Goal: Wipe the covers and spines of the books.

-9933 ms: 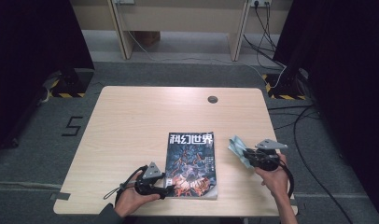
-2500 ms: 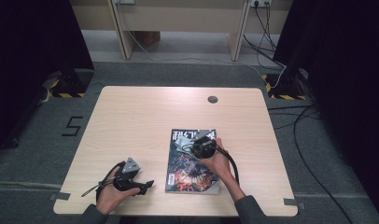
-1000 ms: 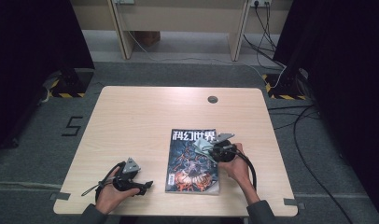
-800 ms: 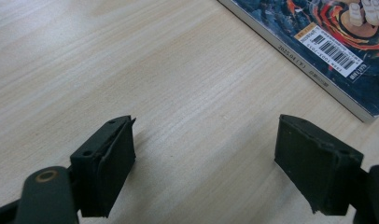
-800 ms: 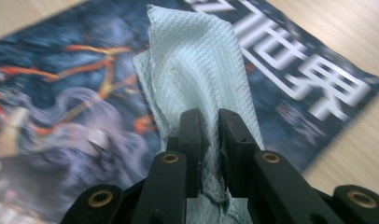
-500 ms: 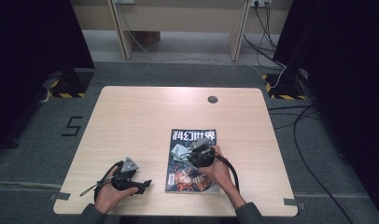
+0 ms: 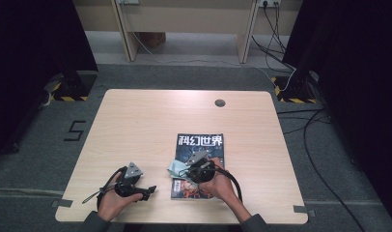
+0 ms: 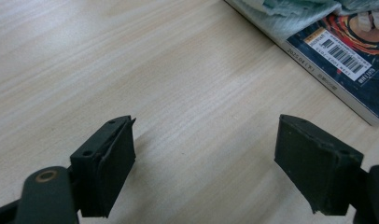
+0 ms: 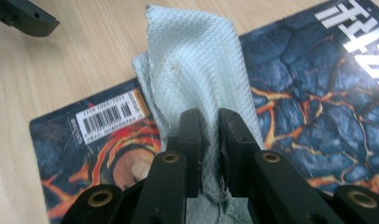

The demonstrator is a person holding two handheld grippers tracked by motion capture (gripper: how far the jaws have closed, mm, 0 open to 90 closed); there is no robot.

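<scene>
From the high view, the right hand-held gripper drags a pale cloth over the left edge of the magazine on the worktop, while the left hand-held gripper rests just left of it. In the left gripper view its jaws stand wide apart over bare wood, holding nothing. In the right gripper view the jaws pinch the cloth tight over the cover near the barcode; the wiping looks under way, with much of the cover seemingly left.
</scene>
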